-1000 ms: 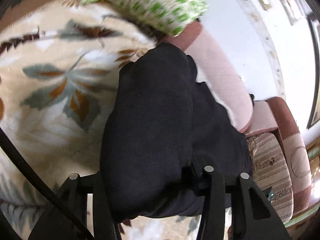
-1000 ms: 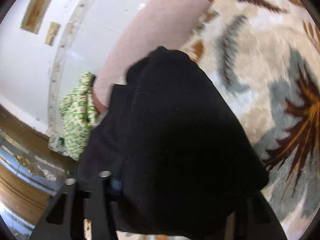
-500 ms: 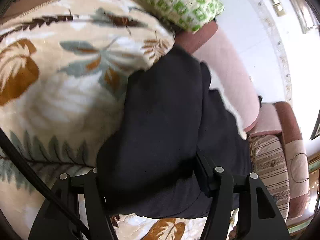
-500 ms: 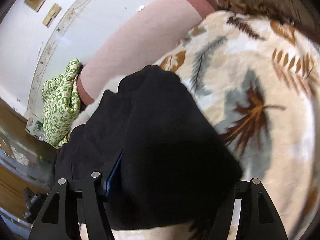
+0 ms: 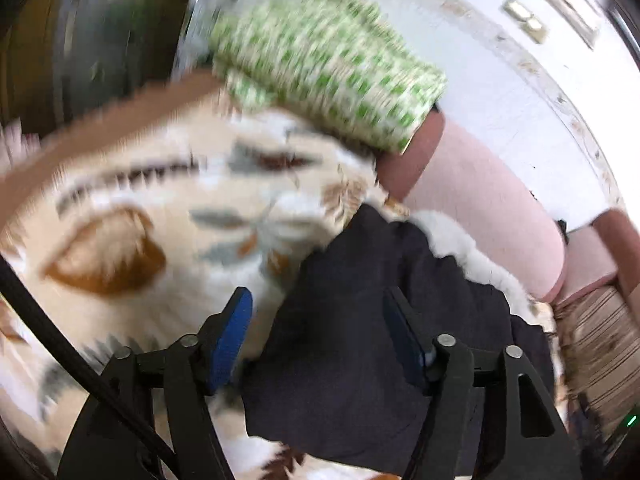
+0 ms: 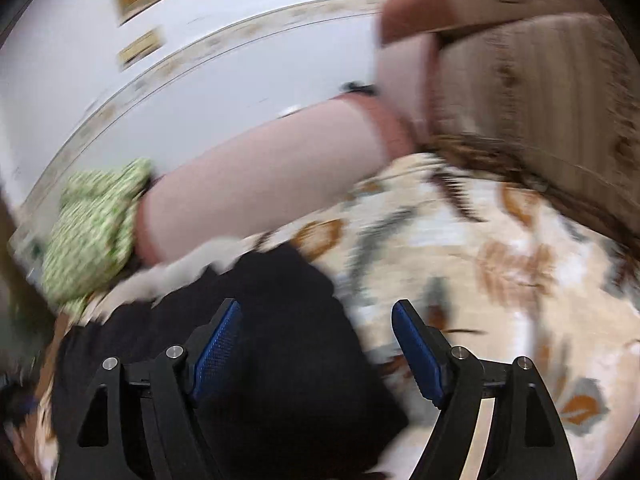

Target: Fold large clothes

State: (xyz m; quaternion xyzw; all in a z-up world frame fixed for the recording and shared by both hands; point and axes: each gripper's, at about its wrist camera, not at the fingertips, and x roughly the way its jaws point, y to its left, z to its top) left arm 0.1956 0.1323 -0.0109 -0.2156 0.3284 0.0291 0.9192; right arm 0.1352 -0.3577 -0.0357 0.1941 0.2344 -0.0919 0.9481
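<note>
A folded black garment lies on the leaf-patterned blanket. My left gripper hovers above it with its jaws opening and the blue pads off the cloth. In the right wrist view the same black garment sits low and left on the blanket. My right gripper is also lifted clear of it, jaws opening, nothing pressed between the pads. Both views are blurred by motion.
A green-and-white patterned cloth is bunched at the blanket's far edge beside a pink bolster. A striped sofa cushion stands to the right. Behind them is a white wall with a decorative border.
Both grippers have let go of the black garment, opened wider and pulled back and upward. The garment now lies folded on the blanket, and more of the room shows.
</note>
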